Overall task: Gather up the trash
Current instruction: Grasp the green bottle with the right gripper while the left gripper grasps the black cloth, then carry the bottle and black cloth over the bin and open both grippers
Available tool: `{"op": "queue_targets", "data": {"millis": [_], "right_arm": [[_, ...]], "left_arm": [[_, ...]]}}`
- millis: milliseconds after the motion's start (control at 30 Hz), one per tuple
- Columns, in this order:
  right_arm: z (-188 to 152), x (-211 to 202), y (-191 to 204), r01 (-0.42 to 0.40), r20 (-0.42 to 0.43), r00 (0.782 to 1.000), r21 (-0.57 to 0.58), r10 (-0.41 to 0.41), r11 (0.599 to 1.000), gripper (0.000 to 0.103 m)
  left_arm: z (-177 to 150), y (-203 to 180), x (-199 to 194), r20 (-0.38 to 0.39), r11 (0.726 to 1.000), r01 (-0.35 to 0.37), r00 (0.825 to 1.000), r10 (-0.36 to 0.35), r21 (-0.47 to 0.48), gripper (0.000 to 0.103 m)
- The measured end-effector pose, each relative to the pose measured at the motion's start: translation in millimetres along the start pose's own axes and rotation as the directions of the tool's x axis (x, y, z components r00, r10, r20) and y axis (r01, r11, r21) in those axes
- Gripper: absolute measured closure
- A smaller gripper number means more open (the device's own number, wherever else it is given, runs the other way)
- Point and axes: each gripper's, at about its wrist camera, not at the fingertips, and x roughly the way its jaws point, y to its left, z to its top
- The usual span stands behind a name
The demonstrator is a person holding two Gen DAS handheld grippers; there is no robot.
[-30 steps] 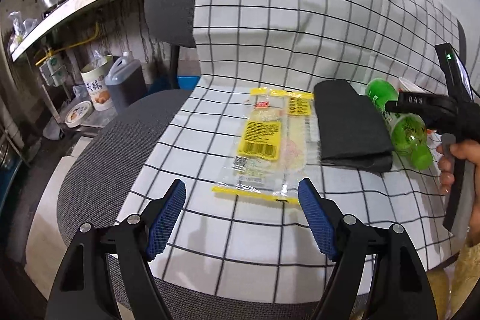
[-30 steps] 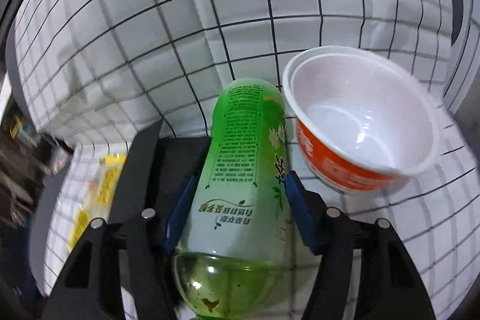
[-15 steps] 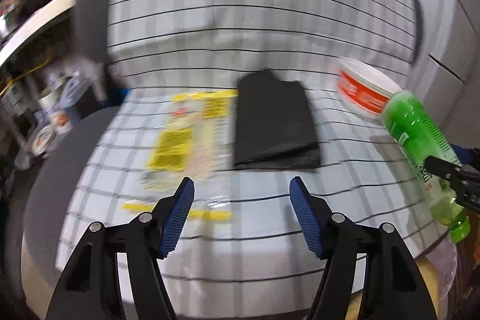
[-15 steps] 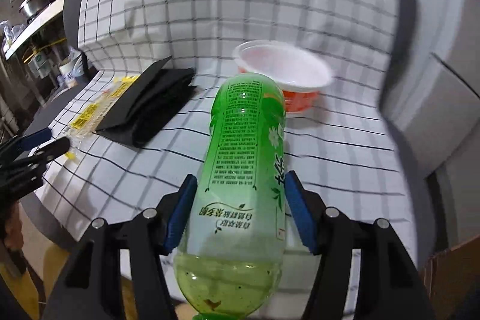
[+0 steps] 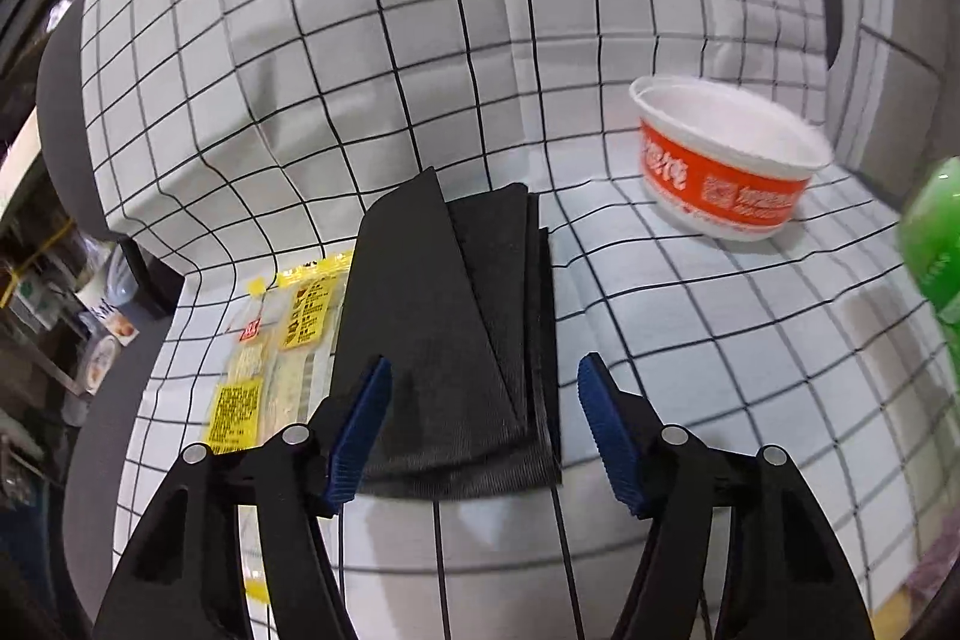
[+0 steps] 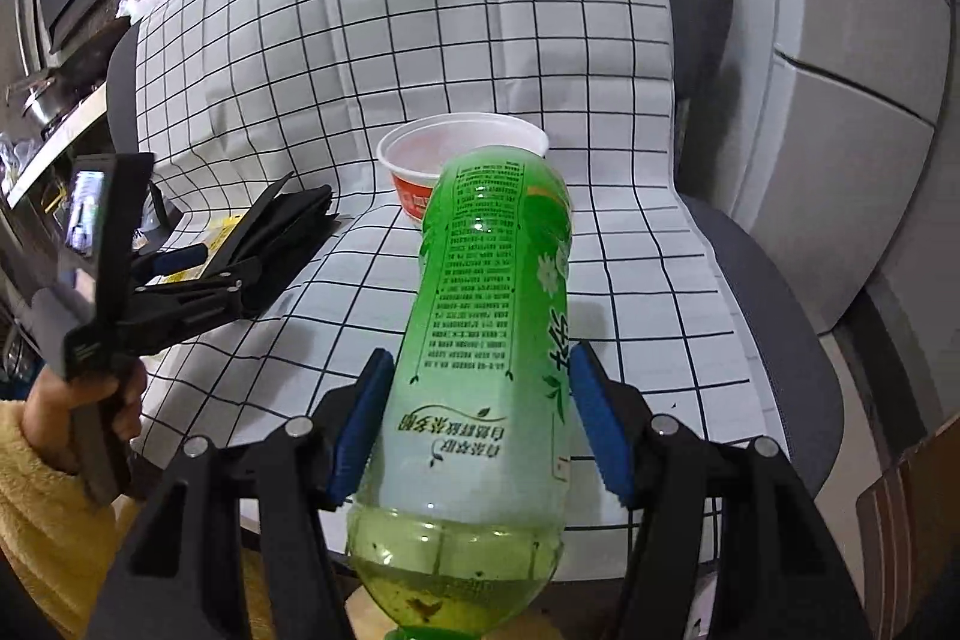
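Clamping the green bottle [image 6: 480, 340], the right gripper [image 6: 480, 424] hangs nearer than the orange bowl [image 5: 723, 169], while the left gripper [image 5: 483, 424], its empty jaws just narrowing, hovers over the black cloth [image 5: 444, 334].

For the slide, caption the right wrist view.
Right gripper clamps a green bottle above the checked cloth.

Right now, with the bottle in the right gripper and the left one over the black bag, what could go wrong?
1. The green bottle holds leftover liquid and sticks far out of the right gripper; it might slip or leak.
2. The left gripper, jaws just closing, straddles the folded black bag without touching it; it may pinch only the top fold or the checked cloth.
3. The yellow wrapper is partly tucked under the bag and could get dragged.
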Motion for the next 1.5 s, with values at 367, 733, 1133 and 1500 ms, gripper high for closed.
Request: {"op": "queue_targets", "data": {"millis": [367,733,1133,1500], "right_arm": [[-10.0,-4.2,-12.7,-0.023,0.023,0.999,0.039,0.022,0.999,0.043],[-22.8,-60.0,-27.3,-0.02,0.11,0.994,0.075,0.011,0.997,0.043],[-66.4,-154.2,-79.7,0.189,0.171,0.961,0.168,-0.217,0.968,0.043],[-115.7,-222.4,-162.6,0.362,0.163,0.885,0.343,-0.435,0.866,0.043]], "left_arm": [[2.6,4.3,17.2,-0.009,0.999,-0.034,0.999,0.034,-0.009,0.092],[-43.0,-1.2,-139.2,0.237,0.955,0.247,0.949,-0.205,-0.163,0.098],[-88.0,-113.7,-186.3,0.176,0.868,0.491,0.851,-0.495,0.068,0.097],[-105.7,-253.2,-185.0,-0.075,0.671,0.672,0.722,-0.688,0.312,0.097]]}}
